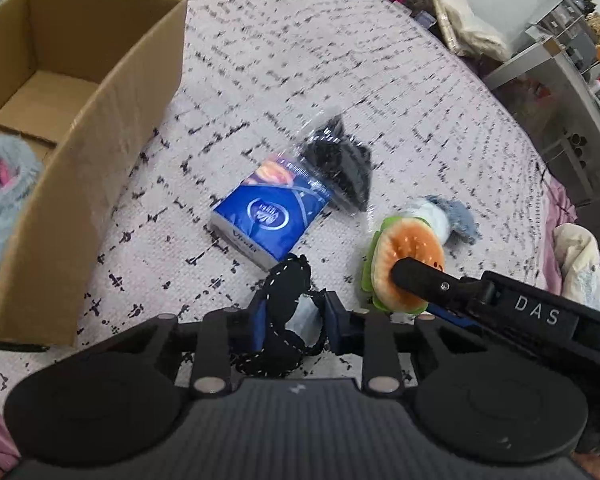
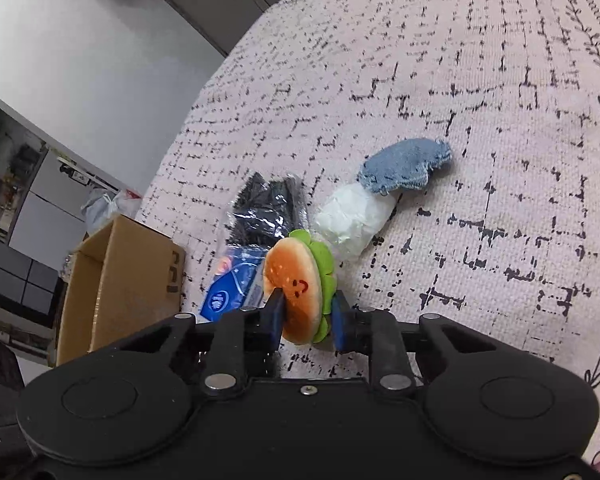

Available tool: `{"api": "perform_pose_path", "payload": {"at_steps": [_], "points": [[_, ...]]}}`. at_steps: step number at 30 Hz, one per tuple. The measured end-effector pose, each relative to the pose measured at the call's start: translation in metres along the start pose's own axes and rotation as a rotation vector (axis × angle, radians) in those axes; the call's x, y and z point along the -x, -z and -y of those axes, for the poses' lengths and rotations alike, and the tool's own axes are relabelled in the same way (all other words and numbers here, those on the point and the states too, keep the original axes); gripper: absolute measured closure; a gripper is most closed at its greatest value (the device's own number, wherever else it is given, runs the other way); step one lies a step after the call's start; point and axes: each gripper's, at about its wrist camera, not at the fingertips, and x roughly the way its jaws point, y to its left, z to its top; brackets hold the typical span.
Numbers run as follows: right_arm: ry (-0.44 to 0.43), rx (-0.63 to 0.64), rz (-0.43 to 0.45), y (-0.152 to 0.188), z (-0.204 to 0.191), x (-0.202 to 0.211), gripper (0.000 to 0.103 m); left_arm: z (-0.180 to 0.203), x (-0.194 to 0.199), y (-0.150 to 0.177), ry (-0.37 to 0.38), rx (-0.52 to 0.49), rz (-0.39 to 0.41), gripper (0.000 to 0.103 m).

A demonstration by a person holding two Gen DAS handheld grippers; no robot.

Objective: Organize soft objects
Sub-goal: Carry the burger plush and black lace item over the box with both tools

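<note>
On a patterned bedspread [image 1: 340, 60], 1 grey plush [image 1: 4, 184] already lies in the cardboard box [image 1: 112, 112], while the left gripper [image 1: 294, 320] pinches a black stitched band [image 1: 288, 280], the right gripper [image 2: 306, 316] clamps a burger plush [image 2: 296, 284], and 4 items remain outside.

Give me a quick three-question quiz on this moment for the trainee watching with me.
1. True or false: the cardboard box already holds a grey fluffy item.
2. What does the right gripper grip? A) blue tissue pack B) burger plush C) denim piece
3. Fill in: the left gripper is closed on a black ____ with white stitching.

Key: 1 true. 2 B. 3 fabric piece.
</note>
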Motion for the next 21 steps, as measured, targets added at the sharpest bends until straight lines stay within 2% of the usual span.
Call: {"api": "perform_pose_path", "payload": {"at_steps": [1,2,21], "points": [[-0.003,-0.001,0.008,0.001,0.000,0.004,0.079,0.001,0.004,0.000,0.004,-0.006,0.009,0.079],[-0.005,-0.003,0.014,0.001,0.000,0.009,0.079,0.002,0.007,0.000,0.011,-0.013,0.016,0.088],[-0.030,0.013,0.118,0.015,-0.020,0.056,0.080,-0.005,0.066,-0.007,0.114,0.003,0.136,0.090]]}}
